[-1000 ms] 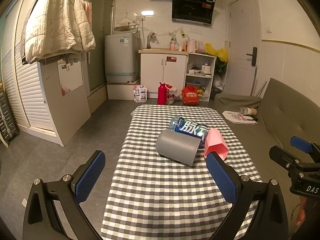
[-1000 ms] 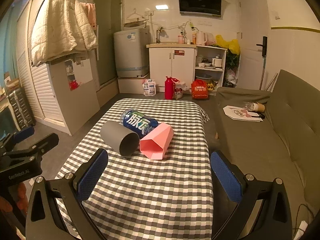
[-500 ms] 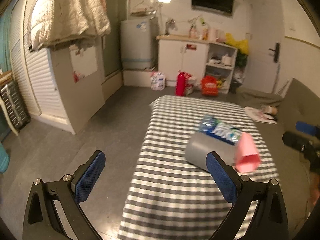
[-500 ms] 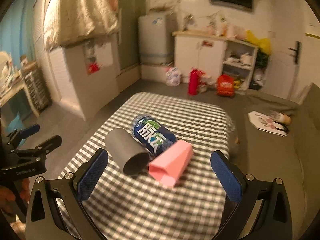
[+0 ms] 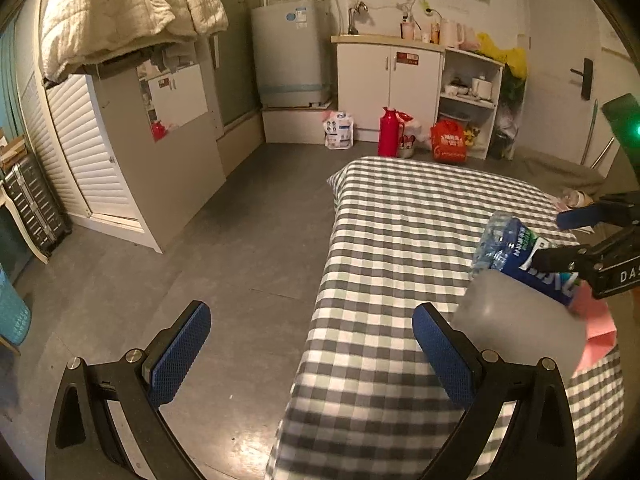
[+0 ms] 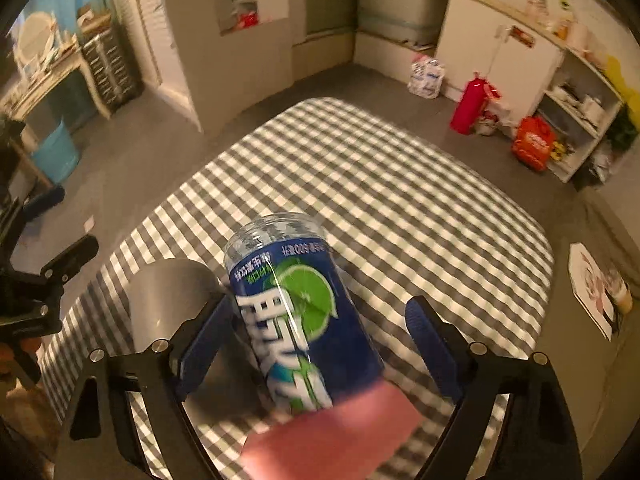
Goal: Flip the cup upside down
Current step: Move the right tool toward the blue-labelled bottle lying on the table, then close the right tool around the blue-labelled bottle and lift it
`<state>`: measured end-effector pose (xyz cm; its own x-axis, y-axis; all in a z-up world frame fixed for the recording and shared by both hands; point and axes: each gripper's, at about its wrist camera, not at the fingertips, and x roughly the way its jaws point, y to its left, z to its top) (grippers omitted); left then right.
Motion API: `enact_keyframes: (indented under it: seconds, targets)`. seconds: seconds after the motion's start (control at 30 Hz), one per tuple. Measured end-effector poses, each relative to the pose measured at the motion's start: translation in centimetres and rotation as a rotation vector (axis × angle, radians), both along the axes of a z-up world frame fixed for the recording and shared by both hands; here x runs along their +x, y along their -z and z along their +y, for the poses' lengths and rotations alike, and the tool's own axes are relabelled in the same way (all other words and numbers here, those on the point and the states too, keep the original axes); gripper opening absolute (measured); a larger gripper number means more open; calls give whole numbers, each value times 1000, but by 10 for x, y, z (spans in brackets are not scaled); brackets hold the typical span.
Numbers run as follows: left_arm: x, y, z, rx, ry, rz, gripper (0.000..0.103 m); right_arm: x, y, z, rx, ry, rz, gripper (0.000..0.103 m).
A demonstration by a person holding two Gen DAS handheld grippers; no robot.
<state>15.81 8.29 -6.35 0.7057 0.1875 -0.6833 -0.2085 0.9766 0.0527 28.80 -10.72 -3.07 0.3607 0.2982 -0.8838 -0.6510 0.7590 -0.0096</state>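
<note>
Left wrist view: grey cylindrical cup (image 5: 520, 320) lying sideways on gingham-covered desk (image 5: 400, 240) near its left edge, touching clear blue-labelled bottle (image 5: 516, 248); left hand-held gripper (image 5: 308, 344) wide open, empty.

Right wrist view: right hand-held gripper (image 6: 316, 340) spread wide, straddling bottle (image 6: 296, 312); pink faceted cup (image 6: 332, 432) close below.

Two fisheye views. The left wrist camera sits low by the near left corner of the checked counter (image 5: 400, 240), facing the far kitchen wall, with mostly floor ahead. The right wrist camera hovers close above the counter (image 6: 400, 184), tilted downward. Both views share the grey cup (image 5: 516, 320) (image 6: 168, 300), blue bottle (image 5: 516, 248) (image 6: 296, 320), pink cup (image 5: 598, 328) (image 6: 332, 432) and red flask (image 5: 388, 132) (image 6: 468, 106).
</note>
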Motion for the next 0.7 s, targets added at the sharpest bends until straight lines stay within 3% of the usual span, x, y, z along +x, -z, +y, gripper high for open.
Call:
enact_keyframes:
  seconds: [0.27, 0.3, 0.33, 0.4, 0.5, 0.7]
  targets:
    - [10, 7, -8, 46, 51, 18, 103, 15, 30, 16, -7, -22, 89, 88]
    - [11, 7, -8, 44, 51, 19, 103, 17, 34, 19, -10, -21, 96, 86]
    - [11, 6, -8, 41, 52, 19, 103, 18, 37, 21, -6, -19, 115, 75]
    - [10, 5, -8, 37, 54, 19, 103, 18, 40, 22, 1, -8, 131, 71]
    - [6, 0, -9, 46, 44, 25, 103, 13, 29, 18, 28, 24, 88, 70]
    - [-12, -33, -11, 36, 24, 11, 103, -14, -33, -1, 69, 96, -20, 69]
